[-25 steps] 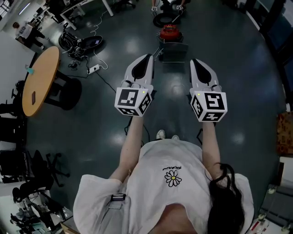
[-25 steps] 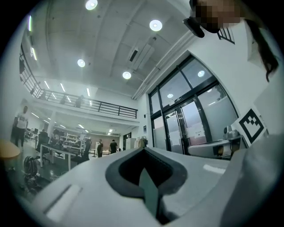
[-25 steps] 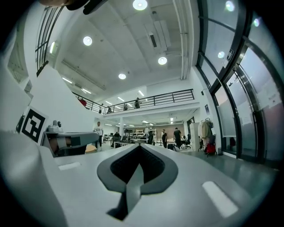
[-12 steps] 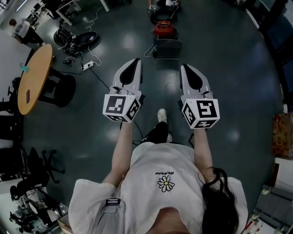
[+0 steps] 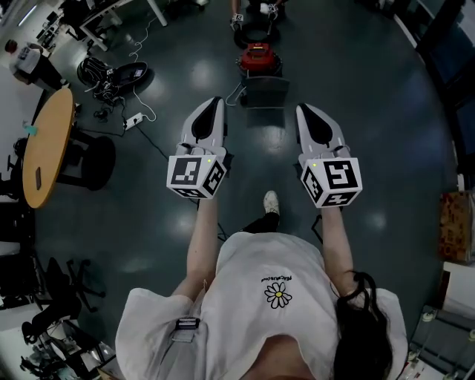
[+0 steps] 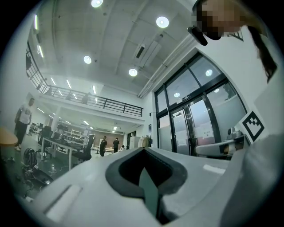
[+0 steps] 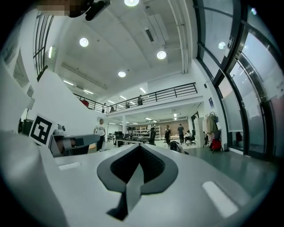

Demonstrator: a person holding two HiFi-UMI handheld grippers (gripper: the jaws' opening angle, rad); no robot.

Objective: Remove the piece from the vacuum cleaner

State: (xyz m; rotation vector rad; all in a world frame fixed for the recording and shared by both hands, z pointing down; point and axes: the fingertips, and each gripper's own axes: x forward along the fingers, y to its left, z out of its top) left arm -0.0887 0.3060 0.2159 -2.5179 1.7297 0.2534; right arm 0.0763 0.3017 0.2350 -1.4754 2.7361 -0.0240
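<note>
A red vacuum cleaner (image 5: pixel 257 57) stands on the dark floor ahead, with a black hose (image 5: pixel 251 21) coiled behind it and a dark boxy part (image 5: pixel 265 91) in front. My left gripper (image 5: pixel 214 102) and right gripper (image 5: pixel 305 110) are held side by side in the air, short of the vacuum and touching nothing. In the left gripper view the left gripper (image 6: pixel 143 151) is shut and empty, aimed up at the hall. The right gripper (image 7: pixel 139 146) in its own view is likewise shut and empty. Neither gripper view shows the vacuum.
A round wooden table (image 5: pixel 44 147) with a black chair (image 5: pixel 93 159) stands at the left. Cables and a power strip (image 5: pixel 133 119) lie on the floor beyond it. Office chairs (image 5: pixel 56 297) are at lower left, boxes (image 5: pixel 453 226) at right. People (image 7: pixel 100 131) stand in the distance.
The person has stepped forward, one foot now ahead. Both grippers stay shut and side by side, shifted slightly left in the head view.
</note>
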